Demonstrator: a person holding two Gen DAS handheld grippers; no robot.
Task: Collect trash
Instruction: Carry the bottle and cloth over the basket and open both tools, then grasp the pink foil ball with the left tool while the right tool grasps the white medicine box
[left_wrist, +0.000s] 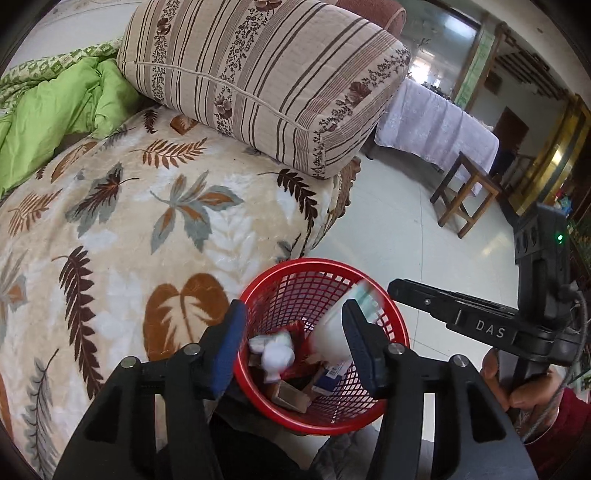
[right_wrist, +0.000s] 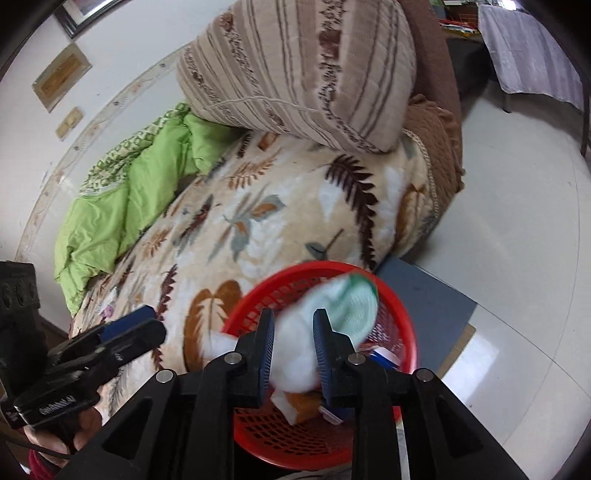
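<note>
Left wrist view: your left gripper (left_wrist: 293, 347) hangs spread and empty over the red basket (left_wrist: 400, 332), near its rim; bump it and trash spills.

Right wrist view: your right gripper (right_wrist: 293, 350) seems released around the blurred white bottle (right_wrist: 314, 332), which could bounce out.

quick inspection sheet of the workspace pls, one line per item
surface: leaf-print blanket on the bed, pale tiled floor beside it
job's things: red basket holding crumpled tissue and cartons; blurred white-green bottle over it
clutter: striped cushion, green quilt
grippers: left tool open above basket; right tool open, bottle between its fingers, apparently dropping
cables: thin cable by right hand
surroundings: wooden stool, covered table
</note>
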